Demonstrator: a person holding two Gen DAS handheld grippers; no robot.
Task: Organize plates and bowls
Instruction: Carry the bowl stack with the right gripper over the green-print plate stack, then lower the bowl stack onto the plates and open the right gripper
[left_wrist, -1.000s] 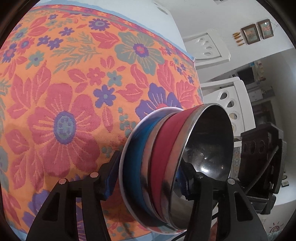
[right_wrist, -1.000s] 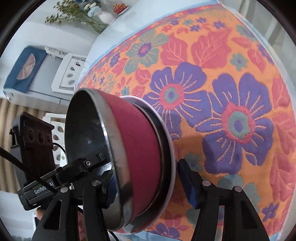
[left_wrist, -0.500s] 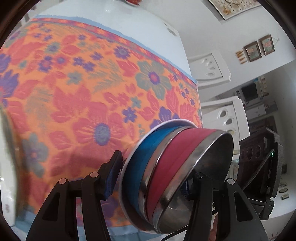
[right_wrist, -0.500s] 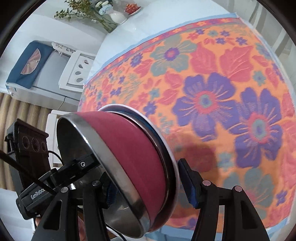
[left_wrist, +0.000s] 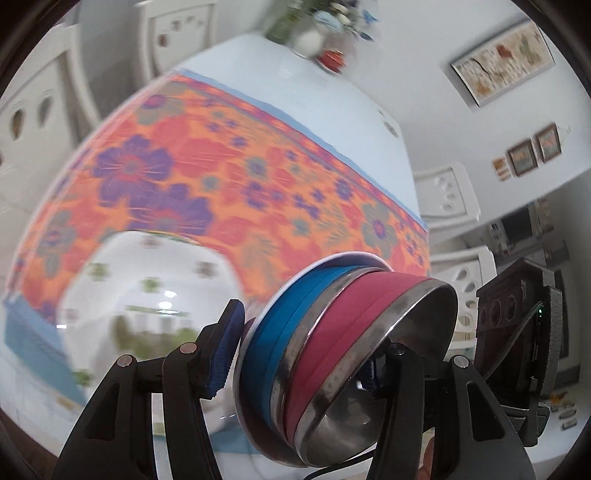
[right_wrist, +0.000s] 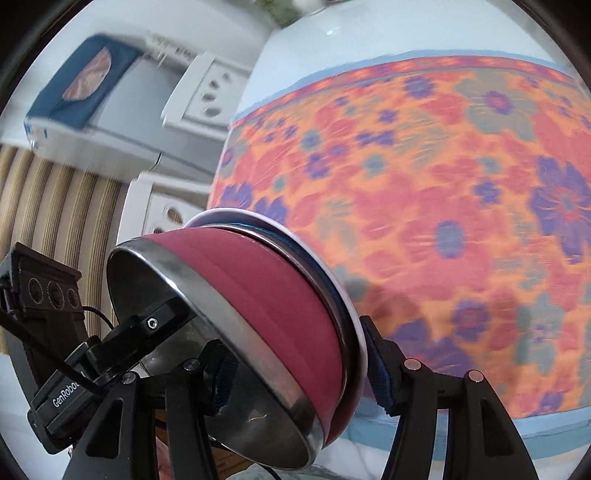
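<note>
A table (left_wrist: 354, 107) with a pale top stands in the middle of the room, covered across its width by an orange cloth (left_wrist: 229, 184) patterned with purple and red flowers and edged in blue; a blurred vase of flowers (left_wrist: 314, 26) sits at its far end. White chairs (left_wrist: 447, 195) with cut-out backs stand around it, and framed pictures (left_wrist: 502, 62) hang on the white wall beyond. In the right wrist view a striped beige curtain (right_wrist: 55, 214) hangs at the left, below a grey surface holding a dark blue cushion (right_wrist: 81, 85).
</note>
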